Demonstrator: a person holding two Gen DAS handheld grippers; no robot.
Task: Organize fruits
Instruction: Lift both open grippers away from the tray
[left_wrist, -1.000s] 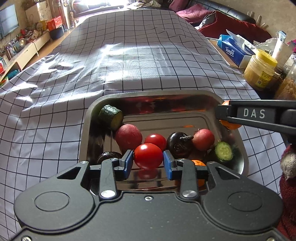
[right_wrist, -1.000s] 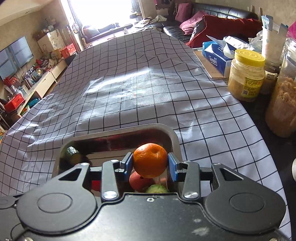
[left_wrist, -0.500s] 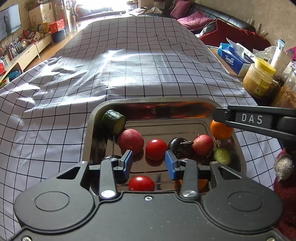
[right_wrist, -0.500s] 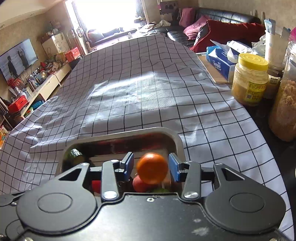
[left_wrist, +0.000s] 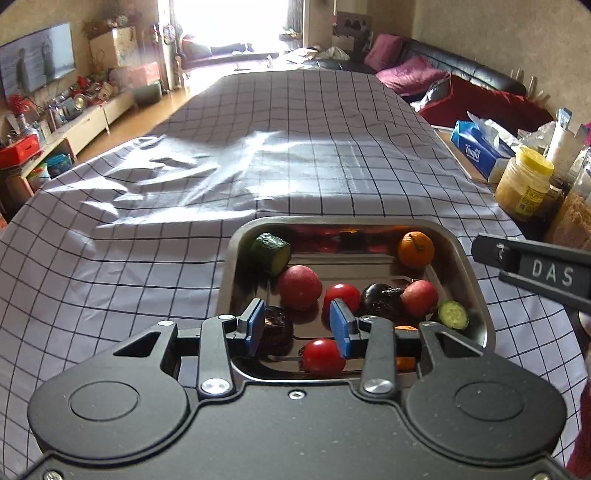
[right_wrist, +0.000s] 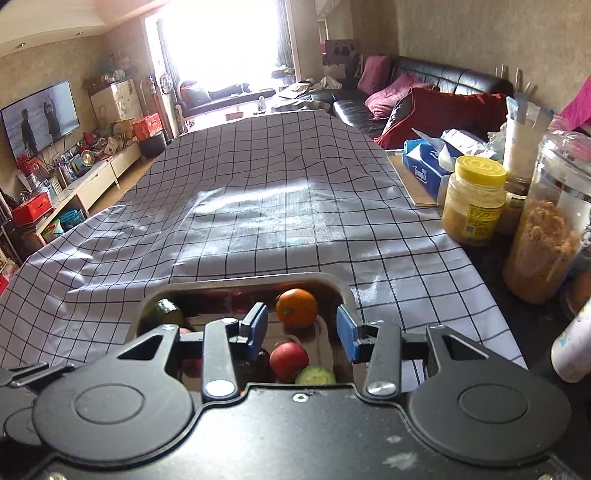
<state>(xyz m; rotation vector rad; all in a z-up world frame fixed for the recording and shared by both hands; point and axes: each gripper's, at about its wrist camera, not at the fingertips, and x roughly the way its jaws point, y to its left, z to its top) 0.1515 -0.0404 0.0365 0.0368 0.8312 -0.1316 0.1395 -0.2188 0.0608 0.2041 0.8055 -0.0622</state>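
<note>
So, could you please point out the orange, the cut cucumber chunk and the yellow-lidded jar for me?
orange (left_wrist: 415, 249): left wrist view, middle of its peel.
cut cucumber chunk (left_wrist: 269, 252): left wrist view, its green skin.
yellow-lidded jar (right_wrist: 474, 206): right wrist view, its glass body under the lid.

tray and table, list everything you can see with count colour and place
tray: 1, steel, on the near part of the cloth
tomatoes: 2, red, near middle of tray
orange: 1, orange, far right corner of tray
cucumber pieces: 2, green, far left and near right of tray
tablecloth: 1, white with black grid, over the table
jar: 1, yellow lid, right of the cloth
tissue pack: 1, blue, behind the jar
left gripper: black, blue pads, open, above tray
right gripper: same, open, above tray
</note>
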